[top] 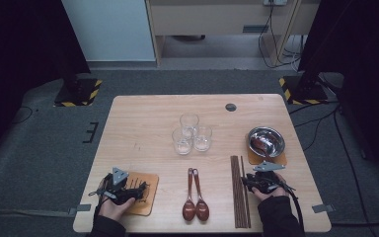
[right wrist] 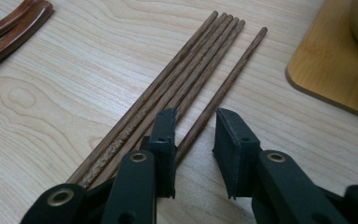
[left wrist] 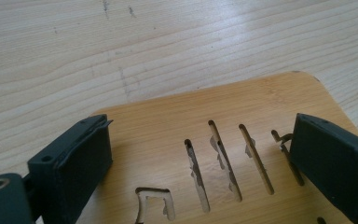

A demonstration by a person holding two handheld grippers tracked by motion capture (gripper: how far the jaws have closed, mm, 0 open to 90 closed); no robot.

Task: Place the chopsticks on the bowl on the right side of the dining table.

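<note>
Several dark wooden chopsticks (top: 239,192) lie side by side at the right front of the table. My right gripper (top: 249,178) is low over them. In the right gripper view its jaws (right wrist: 196,116) stand a little apart astride the outermost single chopstick (right wrist: 228,79), with a gap on both sides. The left jaw rests above the rest of the bundle (right wrist: 186,70). My left gripper (top: 139,190) hovers wide open over a slotted bamboo coaster (top: 150,178) at the left front. The coaster (left wrist: 177,112) lies flat between its jaws (left wrist: 200,123), untouched.
Two brown wooden spoons (top: 195,197) lie between the coaster and the chopsticks. Three clear glasses (top: 190,133) stand in a cluster mid-table. A steel bowl (top: 266,140) sits on a second coaster (top: 281,159) at the right, just beyond the right gripper.
</note>
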